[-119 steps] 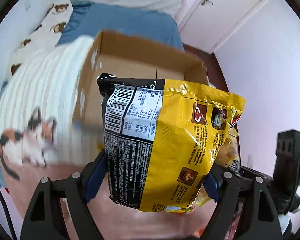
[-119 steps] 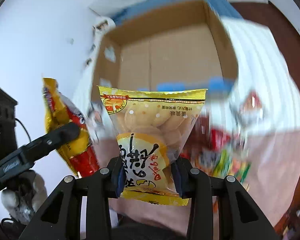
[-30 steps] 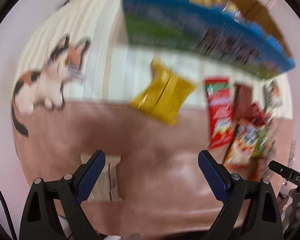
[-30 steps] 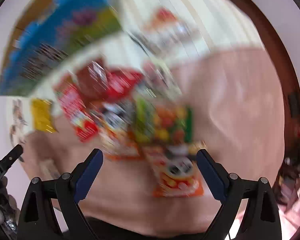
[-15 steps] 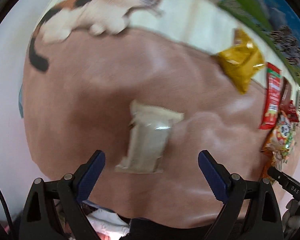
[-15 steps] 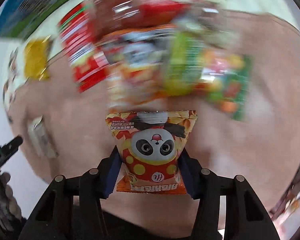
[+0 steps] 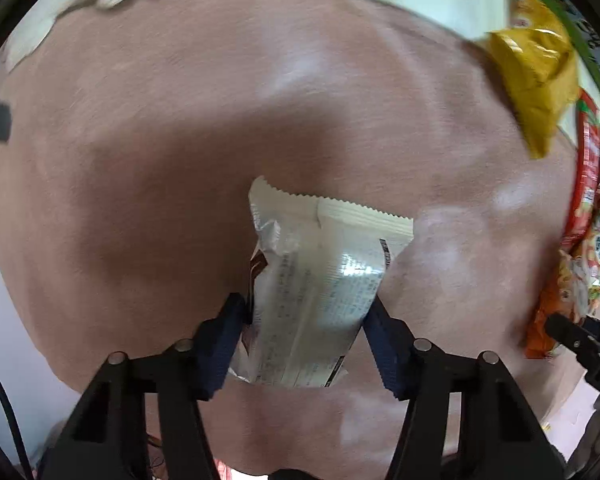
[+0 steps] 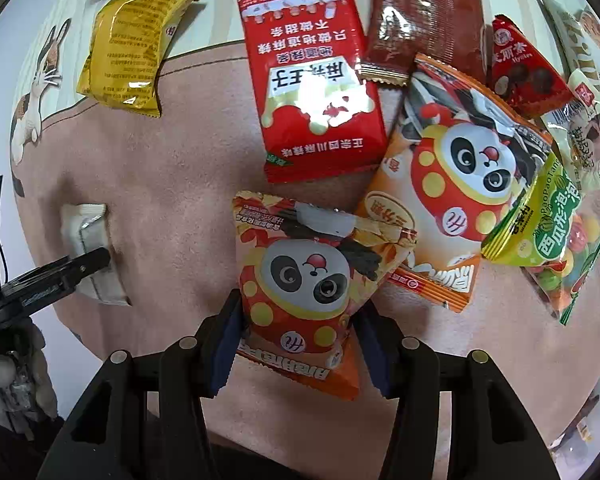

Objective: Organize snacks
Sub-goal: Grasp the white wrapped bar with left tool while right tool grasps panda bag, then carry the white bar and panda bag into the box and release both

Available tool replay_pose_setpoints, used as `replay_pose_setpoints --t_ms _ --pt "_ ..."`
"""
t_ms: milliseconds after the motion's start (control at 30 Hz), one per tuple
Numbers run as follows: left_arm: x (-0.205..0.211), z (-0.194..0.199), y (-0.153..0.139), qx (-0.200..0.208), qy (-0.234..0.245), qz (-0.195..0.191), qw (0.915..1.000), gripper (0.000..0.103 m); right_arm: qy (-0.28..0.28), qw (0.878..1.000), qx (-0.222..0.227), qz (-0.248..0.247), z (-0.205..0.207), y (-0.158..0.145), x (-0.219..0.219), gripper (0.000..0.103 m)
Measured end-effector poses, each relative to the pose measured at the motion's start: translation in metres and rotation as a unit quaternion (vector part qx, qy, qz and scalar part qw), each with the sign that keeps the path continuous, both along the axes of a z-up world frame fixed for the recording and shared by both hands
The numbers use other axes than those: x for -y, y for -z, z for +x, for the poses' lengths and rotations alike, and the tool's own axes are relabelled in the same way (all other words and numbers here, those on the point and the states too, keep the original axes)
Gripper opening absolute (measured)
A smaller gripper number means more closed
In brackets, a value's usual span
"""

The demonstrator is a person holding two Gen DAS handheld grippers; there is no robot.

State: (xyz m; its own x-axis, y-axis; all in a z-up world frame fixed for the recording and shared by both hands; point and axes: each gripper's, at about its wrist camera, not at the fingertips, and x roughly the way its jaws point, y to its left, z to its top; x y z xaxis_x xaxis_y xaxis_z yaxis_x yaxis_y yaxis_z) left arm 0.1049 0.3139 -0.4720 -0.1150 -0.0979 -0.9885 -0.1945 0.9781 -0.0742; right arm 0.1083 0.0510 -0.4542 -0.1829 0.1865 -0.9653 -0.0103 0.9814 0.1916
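Pink plush bedding [image 8: 172, 184] carries everything, giving way to a pale striped part with a cat print [image 8: 36, 92] toward the upper left of the right wrist view.

Nearest in the left wrist view, the left gripper [image 7: 306, 314] has its blue pads on both sides of a white snack packet [image 7: 316, 292] lying low at the centre of the frame; the jaws are closing and the pads already meet its long edges. In the right wrist view the same packet sits at the left edge.

Nearest in the right wrist view, the right gripper [image 8: 300, 316] is clenched on a small panda bag [image 8: 304, 280], low at the centre. Just beyond it, to the right, lies a larger panda bag [image 8: 452, 184], overlapped by a green candy bag [image 8: 548, 232]. Farther up are a red packet [image 8: 312, 76], a dark brown packet [image 8: 428, 16] and a small red triangular packet [image 8: 524, 72]. A yellow packet [image 8: 132, 48] lies apart at the upper left.
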Motion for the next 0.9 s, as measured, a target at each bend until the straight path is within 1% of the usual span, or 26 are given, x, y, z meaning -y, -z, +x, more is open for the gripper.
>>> replay_pose_setpoints --t_ms 100,200,233,300,333,400,433,567,667,733,767,833,867,900 --pt "0.023 0.006 -0.005 0.005 0.006 -0.015 0.9998 0.055 0.0 1.0 -0.001 -0.002 0.008 -0.011 0.019 0.056" --pt "0.052 0.012 -0.004 0.005 0.019 -0.042 0.9989 0.055 0.008 1.0 -0.006 0.001 0.008 -0.012 0.029 0.056" --pt "0.057 0.013 -0.002 0.003 0.023 -0.044 0.9988 0.056 0.01 1.0 -0.006 -0.001 0.009 -0.013 0.032 0.056" --pt "0.071 0.013 0.005 -0.003 0.042 -0.031 0.9986 0.056 0.018 1.0 -0.015 0.004 0.009 -0.012 0.04 0.056" --pt "0.075 0.013 0.007 -0.004 0.053 -0.021 0.9984 0.058 0.029 0.999 -0.018 0.009 0.009 -0.011 0.043 0.058" --pt "0.084 0.009 0.01 -0.008 0.074 -0.007 0.9972 0.058 0.052 0.998 -0.032 0.02 0.009 -0.005 0.05 0.07" --pt "0.088 0.007 0.013 -0.012 0.08 -0.005 0.9967 0.059 0.064 0.997 -0.039 0.027 0.009 -0.003 0.055 0.071" --pt "0.082 -0.005 0.019 -0.018 0.069 -0.016 0.9973 0.059 0.096 0.994 -0.041 0.042 0.002 -0.001 0.076 0.071" --pt "0.071 0.0 0.021 -0.017 0.064 -0.013 0.9977 0.059 0.135 0.989 -0.041 0.05 0.003 -0.002 0.098 0.071" --pt "0.076 0.004 0.024 -0.013 0.064 -0.006 0.9978 0.058 0.154 0.986 -0.04 0.051 0.004 -0.003 0.108 0.071" --pt "0.085 0.01 0.024 -0.01 0.066 -0.001 0.9978 0.057 0.159 0.985 -0.036 0.047 0.005 -0.003 0.11 0.071" --pt "0.09 0.008 0.022 -0.005 0.071 0.005 0.9974 0.055 0.152 0.987 -0.029 0.037 0.009 -0.003 0.106 0.066" --pt "0.091 0.008 0.02 -0.002 0.072 0.007 0.9973 0.054 0.143 0.989 -0.02 0.031 0.011 -0.005 0.106 0.057" --pt "0.094 0.009 0.017 0.002 0.073 0.007 0.9973 0.054 0.137 0.99 -0.017 0.027 0.013 -0.006 0.1 0.055"
